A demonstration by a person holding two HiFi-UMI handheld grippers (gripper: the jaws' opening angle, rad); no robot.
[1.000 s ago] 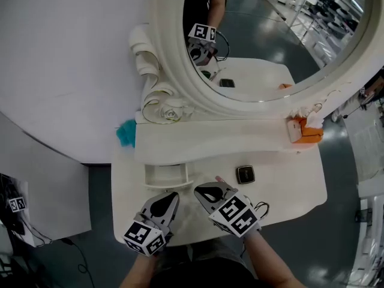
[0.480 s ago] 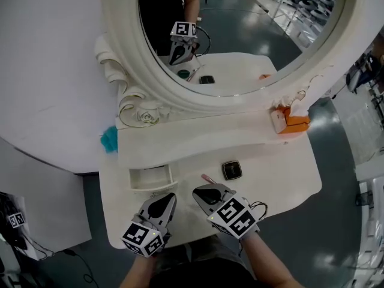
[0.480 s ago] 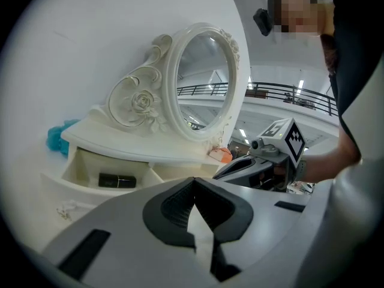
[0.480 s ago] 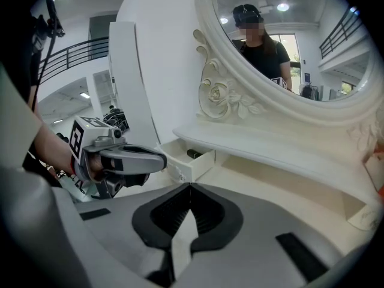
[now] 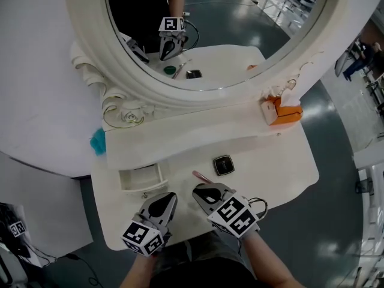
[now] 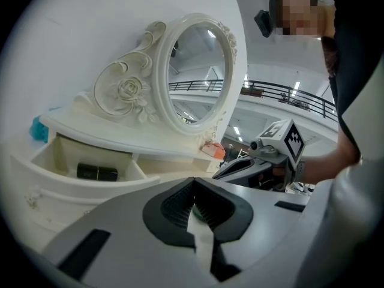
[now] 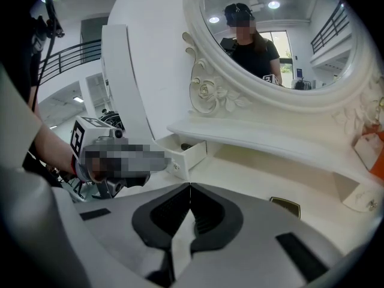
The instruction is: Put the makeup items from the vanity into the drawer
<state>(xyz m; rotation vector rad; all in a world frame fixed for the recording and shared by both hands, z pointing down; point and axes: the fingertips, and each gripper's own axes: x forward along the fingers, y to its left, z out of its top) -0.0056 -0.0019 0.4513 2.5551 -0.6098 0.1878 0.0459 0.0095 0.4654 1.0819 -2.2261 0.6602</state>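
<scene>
Leftward in the head view the tabletop (image 5: 282, 167) has slid, baring more of the pink stick (image 5: 201, 177). It lies just ahead of the closed, empty right tongs (image 5: 203, 192), long axis slanting up-left; the open drawer (image 5: 139, 188) lies further left. The left tongs (image 5: 170, 198), seemingly closed too, sit farther from the stick.

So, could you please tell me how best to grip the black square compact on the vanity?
I'd take the compact across two opposite straight edges, coming down from above with the right gripper: it lies flat and low on the vanity top, with nothing touching it.
</scene>
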